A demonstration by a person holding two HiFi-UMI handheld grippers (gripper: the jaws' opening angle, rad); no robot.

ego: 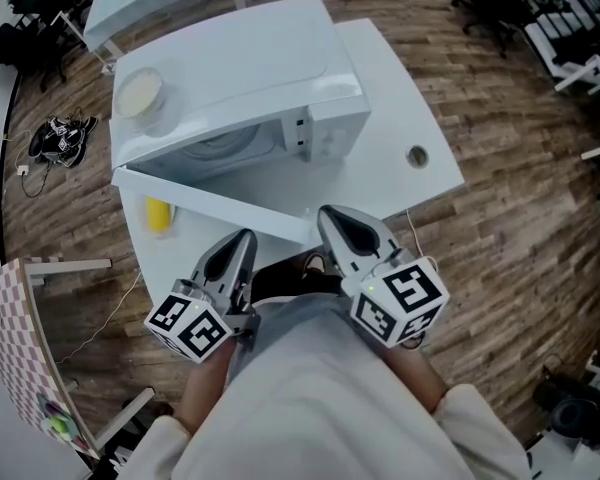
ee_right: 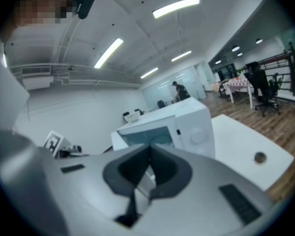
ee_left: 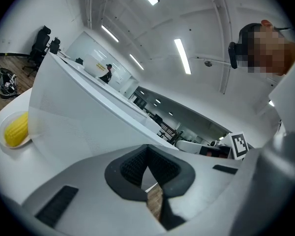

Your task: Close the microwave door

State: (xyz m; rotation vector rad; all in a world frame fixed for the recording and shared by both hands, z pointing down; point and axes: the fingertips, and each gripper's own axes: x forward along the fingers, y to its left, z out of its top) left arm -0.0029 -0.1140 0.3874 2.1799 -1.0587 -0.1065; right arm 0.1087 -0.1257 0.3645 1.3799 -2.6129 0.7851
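There is one microwave [ego: 280,78], white, and it stands on the white worktop [ego: 400,98]. Its one door [ego: 220,208] is open and swings out toward the person, so the inside of the oven shows behind it. In the head view the long edge of the door runs across, directly in front of the tips of both grippers.

The left hand-held gripper [ego: 242,238] points at the middle part of the door, just beside its edge. The right hand-held gripper [ego: 332,216] is at the free end of the door, very near its corner. I cannot tell whether either one touches the door.

There are two hand-held grippers, each with one marker cube. In the left gripper view the left hand-held gripper [ee_left: 147,149] has its jaws together at the tips and nothing is between them; the white panel of the door [ee_left: 78,127] rises just ahead. In the right gripper view the right hand-held gripper [ee_right: 148,149] also has its jaws together and carries nothing, and the microwave [ee_right: 187,127] stands ahead of it.

One yellow corn cob [ego: 158,213] lies on a small plate on the worktop, on the far side of the door from the grippers. One round bowl [ego: 138,93] stands on top of the microwave. One round hole [ego: 417,155] is in the worktop, to the right of the microwave.
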